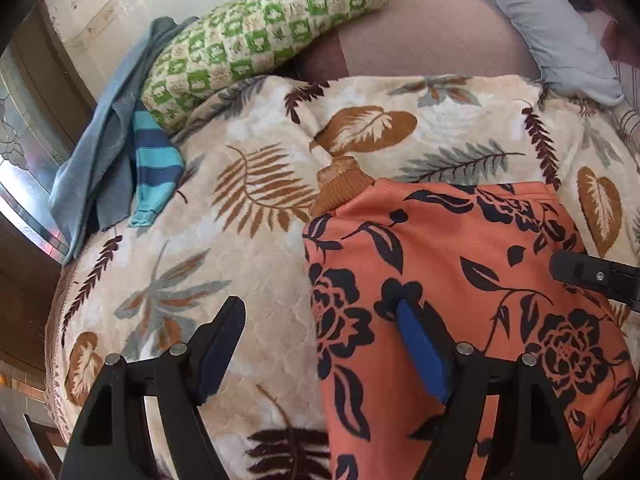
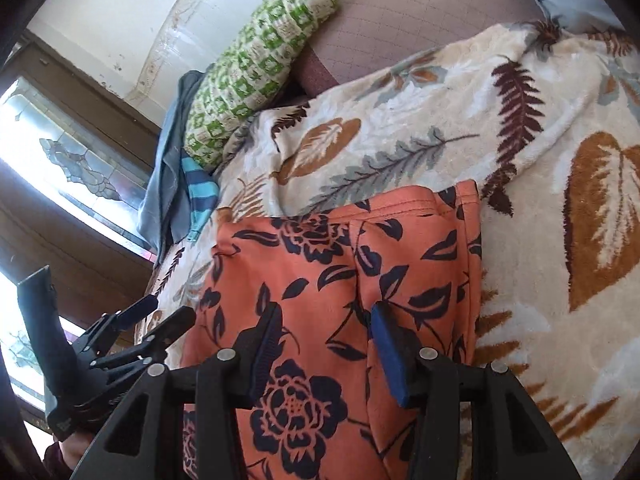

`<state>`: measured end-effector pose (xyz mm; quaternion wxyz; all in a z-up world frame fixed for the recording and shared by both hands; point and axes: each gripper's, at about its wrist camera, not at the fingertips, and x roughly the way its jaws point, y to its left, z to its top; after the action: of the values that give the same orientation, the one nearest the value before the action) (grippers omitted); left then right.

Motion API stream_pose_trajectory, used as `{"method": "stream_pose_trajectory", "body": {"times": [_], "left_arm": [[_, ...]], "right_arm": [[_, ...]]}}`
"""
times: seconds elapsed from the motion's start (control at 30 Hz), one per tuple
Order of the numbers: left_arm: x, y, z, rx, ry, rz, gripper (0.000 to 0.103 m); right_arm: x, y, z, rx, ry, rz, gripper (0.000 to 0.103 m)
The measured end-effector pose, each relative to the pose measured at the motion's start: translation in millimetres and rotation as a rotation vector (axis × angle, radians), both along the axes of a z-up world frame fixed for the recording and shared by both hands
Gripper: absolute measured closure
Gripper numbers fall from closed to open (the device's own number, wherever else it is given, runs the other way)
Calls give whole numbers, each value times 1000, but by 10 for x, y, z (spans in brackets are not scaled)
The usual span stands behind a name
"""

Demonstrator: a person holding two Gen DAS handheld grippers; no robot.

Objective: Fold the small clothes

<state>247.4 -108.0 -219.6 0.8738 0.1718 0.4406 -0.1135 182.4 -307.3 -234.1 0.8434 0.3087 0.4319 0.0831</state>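
— Lying where, the orange floral garment (image 1: 460,280)?
— Lower right of the left wrist frame, on the leaf-print blanket (image 1: 240,240).
— Tongs?
— Left gripper (image 1: 320,316) spread wide, straddling its edge; right gripper (image 2: 324,320) apart above it, holding nothing.

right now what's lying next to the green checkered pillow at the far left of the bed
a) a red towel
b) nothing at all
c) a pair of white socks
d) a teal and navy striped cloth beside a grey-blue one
d: just below the green checkered pillow, a teal and navy striped cloth lies against a grey-blue cloth on the leaf-print blanket; the right wrist view shows the same pair.
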Motion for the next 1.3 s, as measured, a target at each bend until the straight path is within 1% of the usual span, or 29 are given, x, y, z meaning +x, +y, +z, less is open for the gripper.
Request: {"method": "stream_pose_trajectory", "body": {"times": [0.07, 0.13, 0.17, 0.23, 0.3, 0.4, 0.5, 0.6, 0.63, 0.7, 0.73, 0.8, 0.83, 0.9, 0.93, 1.03, 1.1, 1.17, 1.3], "left_arm": [[97, -53, -105, -12, 20, 2, 22], [139, -86, -153, -7, 27, 15, 16], [140, -89, -150, -1, 31, 20, 16], [82, -75, -75, 7, 29, 24, 16], [-31, -38, 53, 21, 14, 19, 16], [-324, 91, 354, 9, -57, 17, 16], [-679, 266, 712, -41, -138, 32, 16], [-1002, 407, 1034, -68, -214, 47, 15], [-1108, 448, 1130, -76, -236, 53, 15], [-1309, 523, 1297, -99, -282, 56, 12], [-1406, 559, 1365, -111, -304, 60, 6], [-1581, 622, 1492, -137, -354, 70, 5], [-1667, 644, 1547, -148, -375, 72, 5], [-1796, 673, 1634, -163, -396, 71, 5], [-1856, 674, 1671, -169, -399, 73, 5], [-2012, 728, 1788, -205, -417, 80, 5], [-2106, 772, 1844, -224, -427, 93, 3], [-2200, 808, 1894, -233, -446, 105, 1], [-2321, 903, 1986, -233, -485, 130, 1]], "right_arm": [[42, -29, -28, 11, 2, -5, 53], [83, -23, -37, -18, -5, 13, 53], [104, -20, -53, -31, -7, 22, 53], [108, -31, -58, -24, -14, 20, 53], [44, -35, 6, -19, -33, 0, 53], [-152, 46, 203, -65, -82, -17, 53], [-479, 195, 488, -150, -160, -7, 53], [-834, 343, 765, -256, -254, -14, 48], [-946, 375, 831, -274, -272, -23, 47], [-1217, 394, 915, -266, -291, -50, 47], [-1350, 400, 945, -260, -292, -66, 45], [-1587, 429, 1015, -267, -288, -96, 45], [-1690, 441, 1060, -255, -293, -103, 45], [-1848, 467, 1162, -234, -302, -104, 43], [-1912, 499, 1217, -244, -300, -106, 41], [-2070, 590, 1407, -302, -313, -116, 40], [-2167, 633, 1523, -326, -319, -136, 37], [-2259, 668, 1638, -343, -330, -159, 34], [-2397, 781, 1844, -406, -358, -188, 31]]}}
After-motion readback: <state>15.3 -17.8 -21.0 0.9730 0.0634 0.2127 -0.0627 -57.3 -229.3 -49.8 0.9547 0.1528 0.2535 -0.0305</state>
